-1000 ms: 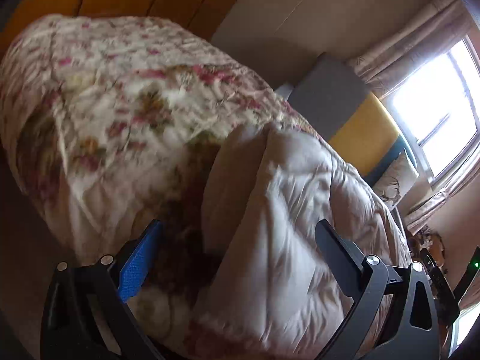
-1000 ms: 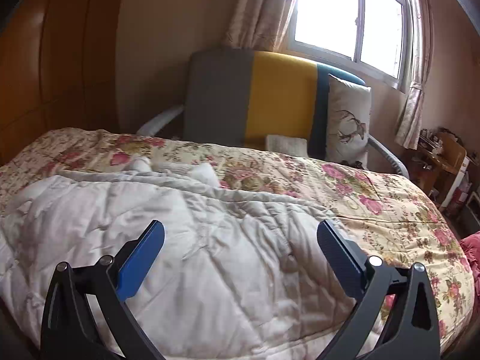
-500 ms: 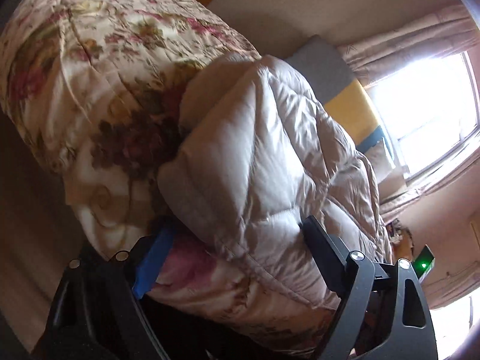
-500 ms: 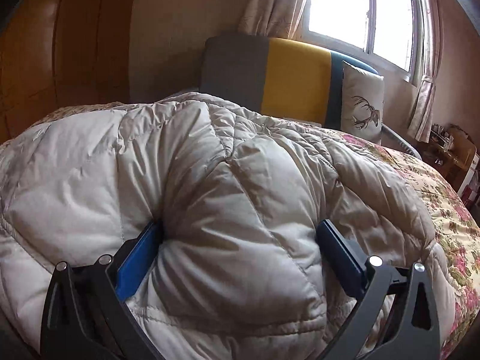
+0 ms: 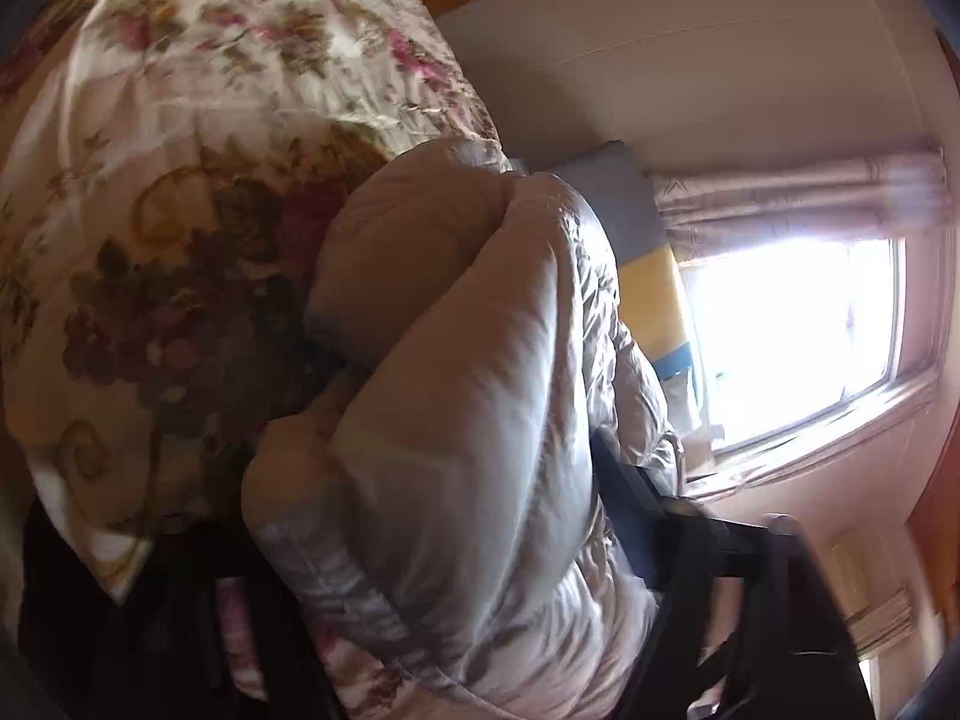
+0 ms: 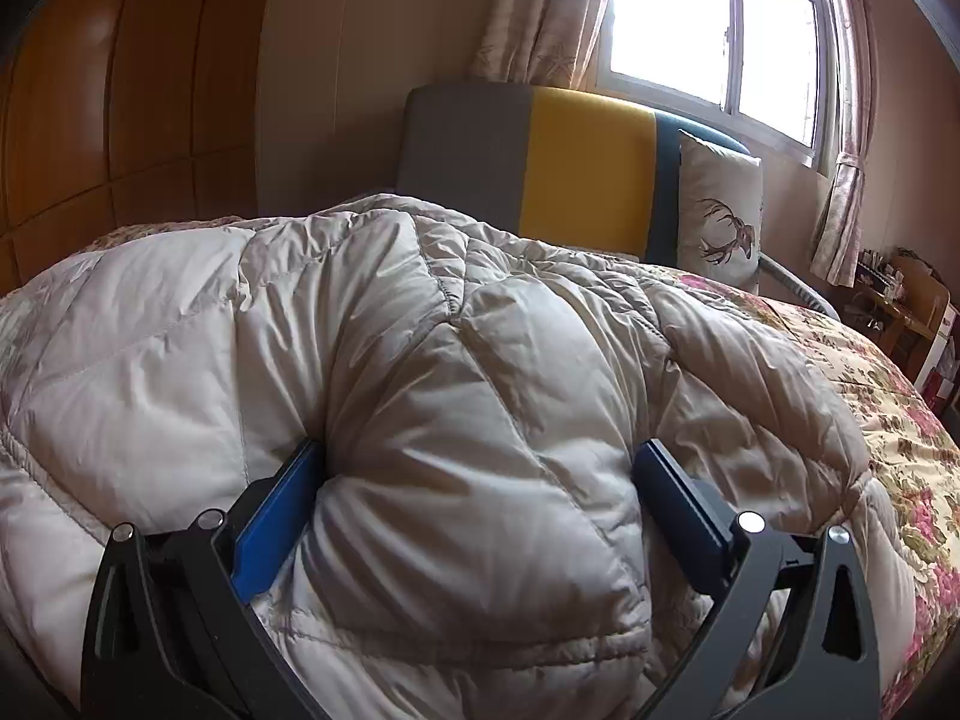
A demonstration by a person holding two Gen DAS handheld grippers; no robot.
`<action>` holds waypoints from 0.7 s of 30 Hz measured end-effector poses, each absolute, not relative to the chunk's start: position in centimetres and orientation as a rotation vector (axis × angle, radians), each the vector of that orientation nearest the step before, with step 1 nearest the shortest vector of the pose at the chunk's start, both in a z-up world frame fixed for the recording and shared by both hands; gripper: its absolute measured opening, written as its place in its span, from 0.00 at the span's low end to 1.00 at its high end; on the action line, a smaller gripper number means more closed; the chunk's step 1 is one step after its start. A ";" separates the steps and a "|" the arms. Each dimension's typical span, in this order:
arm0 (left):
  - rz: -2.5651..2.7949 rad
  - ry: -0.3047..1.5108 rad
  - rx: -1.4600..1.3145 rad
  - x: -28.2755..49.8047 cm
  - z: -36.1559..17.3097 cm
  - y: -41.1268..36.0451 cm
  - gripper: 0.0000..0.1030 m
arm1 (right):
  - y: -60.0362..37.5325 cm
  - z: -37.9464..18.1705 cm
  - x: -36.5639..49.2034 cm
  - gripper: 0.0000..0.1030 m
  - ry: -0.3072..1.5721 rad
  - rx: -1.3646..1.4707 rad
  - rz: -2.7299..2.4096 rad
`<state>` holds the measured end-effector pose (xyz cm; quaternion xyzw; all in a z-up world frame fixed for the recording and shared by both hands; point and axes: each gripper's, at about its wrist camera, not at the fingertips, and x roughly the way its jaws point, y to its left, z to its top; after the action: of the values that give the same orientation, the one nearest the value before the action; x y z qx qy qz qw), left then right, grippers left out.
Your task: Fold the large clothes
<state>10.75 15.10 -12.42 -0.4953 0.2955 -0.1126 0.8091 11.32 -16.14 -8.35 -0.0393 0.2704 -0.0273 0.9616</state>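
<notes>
A large puffy beige quilted down coat lies bunched on the bed. My right gripper has its jaws wide apart, with a thick fold of the coat bulging between the blue pads. My left gripper is pushed into another fold of the coat; the fabric fills the gap and hides its left finger, only the right finger shows. The left wrist view is tilted and blurred.
The bed has a floral bedspread, also seen in the left wrist view. Behind it stand a grey, yellow and blue sofa with a deer cushion, a bright window, wooden panels and cluttered furniture at right.
Both grippers moved forward into the coat, which now bulges between their fingers. The left wrist view has tilted and shifted further towards the window side.
</notes>
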 end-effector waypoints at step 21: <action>-0.297 0.473 -0.939 7.5 -3.6 21.3 0.22 | -4.0 -7.5 18.8 0.98 0.654 -0.287 0.014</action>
<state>7.55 21.27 -3.56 -0.4466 0.2249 -0.1412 0.8544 18.81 -4.03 -7.45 -0.1403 0.3203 0.0067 0.9368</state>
